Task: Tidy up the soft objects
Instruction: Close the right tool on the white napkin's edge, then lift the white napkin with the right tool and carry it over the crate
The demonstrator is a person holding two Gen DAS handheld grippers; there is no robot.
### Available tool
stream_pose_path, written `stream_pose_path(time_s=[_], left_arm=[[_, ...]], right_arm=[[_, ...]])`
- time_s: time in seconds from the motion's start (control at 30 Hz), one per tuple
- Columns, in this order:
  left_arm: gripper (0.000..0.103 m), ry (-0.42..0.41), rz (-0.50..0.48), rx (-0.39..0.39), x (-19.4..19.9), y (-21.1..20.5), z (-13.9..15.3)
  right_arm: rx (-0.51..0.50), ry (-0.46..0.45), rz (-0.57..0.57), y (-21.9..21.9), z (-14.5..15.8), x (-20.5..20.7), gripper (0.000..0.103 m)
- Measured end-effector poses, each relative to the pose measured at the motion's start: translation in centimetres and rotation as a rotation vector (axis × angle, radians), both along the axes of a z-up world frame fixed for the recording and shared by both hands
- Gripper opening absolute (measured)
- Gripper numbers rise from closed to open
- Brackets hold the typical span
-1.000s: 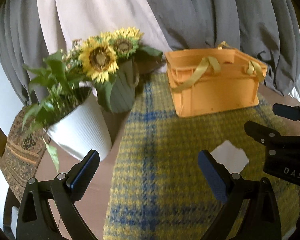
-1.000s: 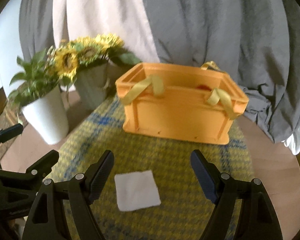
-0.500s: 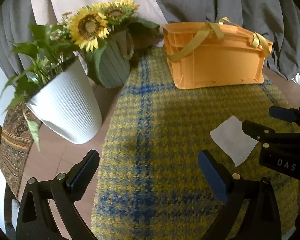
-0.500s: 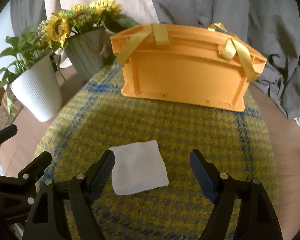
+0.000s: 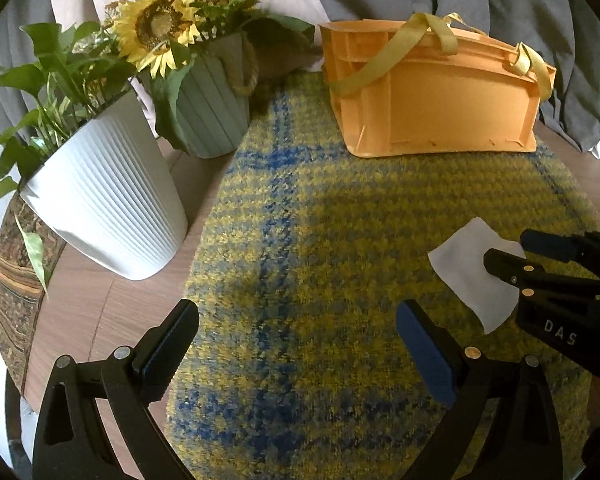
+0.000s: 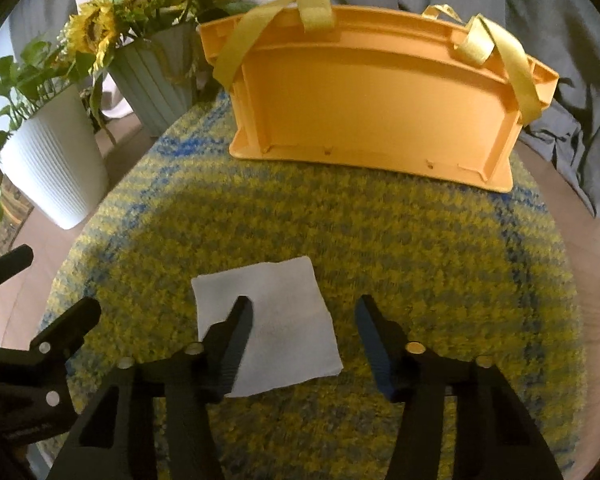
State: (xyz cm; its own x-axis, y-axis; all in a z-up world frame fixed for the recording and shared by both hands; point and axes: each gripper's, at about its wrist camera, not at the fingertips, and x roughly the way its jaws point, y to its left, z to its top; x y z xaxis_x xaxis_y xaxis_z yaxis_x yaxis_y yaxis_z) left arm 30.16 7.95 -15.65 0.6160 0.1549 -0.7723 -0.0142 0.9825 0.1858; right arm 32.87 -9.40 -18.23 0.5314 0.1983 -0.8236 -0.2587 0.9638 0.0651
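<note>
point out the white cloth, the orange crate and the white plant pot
white cloth (image 6: pixel 288 300), right wrist view, bare middle of the fabric.
orange crate (image 6: pixel 372 112), right wrist view, middle of its near side wall.
white plant pot (image 5: pixel 104 196), left wrist view, ribbed side wall.

White cloth square flat before orange crate.

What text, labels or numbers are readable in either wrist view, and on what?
"DAS": white letters on the black body of the right gripper, seen in the left wrist view; it may be cut off at the frame edge.
Faint print on the left gripper body in the right wrist view: too small and blurred to read.
No text shows on the orange crate, white cloth, or the white pot.
</note>
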Motion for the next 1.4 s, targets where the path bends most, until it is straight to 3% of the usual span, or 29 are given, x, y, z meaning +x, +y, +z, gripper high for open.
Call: stream_pose_path(time_s=[0.1,0.17,0.4,0.8,1.4], left_arm=[[0.1,0.005,-0.004,-0.002,0.0,0.0,-0.2],[0.1,0.004,-0.007,-0.002,0.0,0.0,-0.1],[0.1,0.003,-0.008,-0.009,-0.2,0.1,0.1],[0.1,-0.051,-0.009,-0.012,-0.8,-0.1,2.3],[0.102,-0.199,-0.05,-0.029,-1.2,-1.5,8.3]], right_arm=[[-0.005,0.008,0.003,0.1,-0.5,-0.1,0.045],[-0.001,0.019,0.004,0.1,-0.7,-0.2,0.033],[0.012,0.019,0.009,0.0,-0.7,-0.7,0.01],[0.024,-0.061,0.007,0.1,2.9,-2.8,0.009],[0.082,-0.217,-0.054,-1.3,8.6,-3.9,0.009]])
